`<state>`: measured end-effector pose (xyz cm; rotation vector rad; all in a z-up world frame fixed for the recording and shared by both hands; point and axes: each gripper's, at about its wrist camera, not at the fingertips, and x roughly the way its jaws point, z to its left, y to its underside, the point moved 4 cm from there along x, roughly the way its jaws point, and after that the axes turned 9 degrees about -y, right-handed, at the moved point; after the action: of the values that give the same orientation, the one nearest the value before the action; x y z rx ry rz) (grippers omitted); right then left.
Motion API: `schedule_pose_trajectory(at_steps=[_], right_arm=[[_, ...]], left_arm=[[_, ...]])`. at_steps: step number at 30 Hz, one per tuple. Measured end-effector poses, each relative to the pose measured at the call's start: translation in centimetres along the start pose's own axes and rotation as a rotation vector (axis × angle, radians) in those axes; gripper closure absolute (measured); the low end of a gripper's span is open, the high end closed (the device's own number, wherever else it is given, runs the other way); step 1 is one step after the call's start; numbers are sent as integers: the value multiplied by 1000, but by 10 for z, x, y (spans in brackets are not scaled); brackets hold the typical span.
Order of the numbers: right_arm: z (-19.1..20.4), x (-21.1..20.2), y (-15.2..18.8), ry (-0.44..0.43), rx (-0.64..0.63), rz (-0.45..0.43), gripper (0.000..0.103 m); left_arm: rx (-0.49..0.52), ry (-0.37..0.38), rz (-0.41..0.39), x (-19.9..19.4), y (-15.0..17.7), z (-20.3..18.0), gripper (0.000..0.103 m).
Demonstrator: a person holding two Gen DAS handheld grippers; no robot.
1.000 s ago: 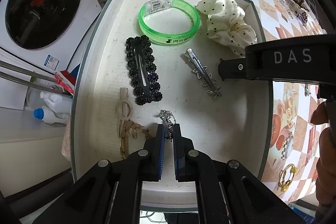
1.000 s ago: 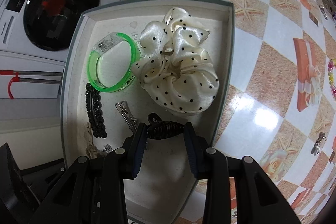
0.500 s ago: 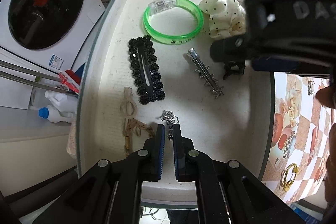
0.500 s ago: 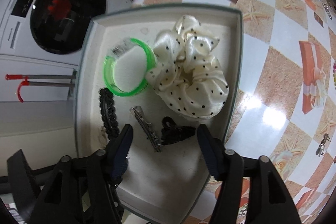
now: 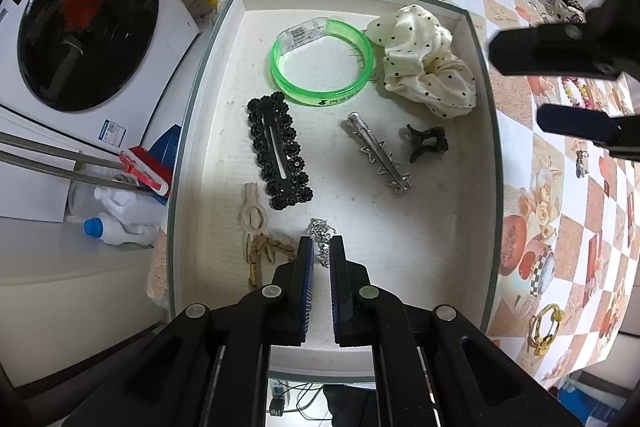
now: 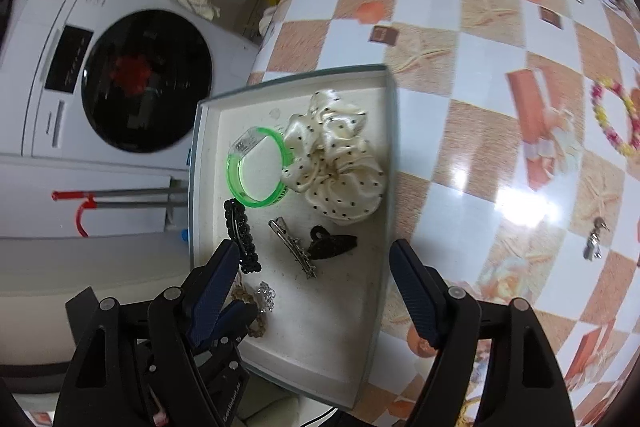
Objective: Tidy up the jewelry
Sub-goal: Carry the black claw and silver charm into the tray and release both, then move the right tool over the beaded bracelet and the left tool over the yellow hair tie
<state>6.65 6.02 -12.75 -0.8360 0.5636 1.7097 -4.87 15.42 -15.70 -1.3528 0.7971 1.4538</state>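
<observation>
A white tray (image 5: 490, 147) (image 6: 390, 187) holds a green bangle (image 5: 320, 67), a cream dotted scrunchie (image 5: 424, 71), a black beaded clip (image 5: 278, 155), a silver star clip (image 5: 378, 155) and a black claw clip (image 5: 426, 143) (image 6: 332, 247). My right gripper (image 6: 312, 245) (image 5: 520, 83) hovers above the claw clip; its jaws are opening and nothing touches them. Pointing straight down at the tray's near end, my left gripper (image 5: 320, 247) is shut. A silver chain (image 5: 320, 231) (image 6: 266, 293) shows at its tips; I cannot tell whether it is pinched.
A rope-and-wood piece (image 5: 256, 227) lies left of the chain. On the checkered tablecloth to the right lie a bead bracelet (image 6: 612, 115), a gold ring (image 5: 546, 323) and a small clip (image 6: 594, 239). A washing machine (image 5: 80, 27) and bottles (image 5: 116, 223) stand beyond the table's left edge.
The right gripper opened, let go of the black claw clip into the tray, and drew up and away to the right. The left gripper rose slightly, still shut.
</observation>
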Motion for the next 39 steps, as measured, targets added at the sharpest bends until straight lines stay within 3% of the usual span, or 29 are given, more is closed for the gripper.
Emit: schedule_pose_trajectory(at_steps=[11, 12, 13, 14, 15, 22, 28, 33, 39], right_arm=[[-19, -42, 19, 19, 33, -40, 15], [-21, -49, 21, 22, 37, -53, 15], [-22, -54, 22, 25, 40, -61, 15], [-24, -59, 24, 29, 43, -71, 15], [-25, -65, 25, 34, 45, -83, 15], [-30, -114, 35, 114, -5, -176, 14], [-37, -153, 46, 206, -48, -277, 14], [-46, -173, 54, 268, -53, -328, 14], [-64, -184, 61, 337, 2, -289, 14]], left_arm=[[110, -7, 35, -8, 1, -17, 90], [130, -11, 41, -8, 2, -20, 79], [144, -12, 46, -9, 1, -21, 21], [156, -29, 50, -11, 1, -23, 0], [162, -47, 15, -17, 0, -24, 0], [330, -84, -1, -21, -4, -53, 0], [439, -89, -64, -35, -28, -82, 0], [485, -58, -111, -53, -47, -109, 0], [542, 15, -120, -71, -41, -135, 0]])
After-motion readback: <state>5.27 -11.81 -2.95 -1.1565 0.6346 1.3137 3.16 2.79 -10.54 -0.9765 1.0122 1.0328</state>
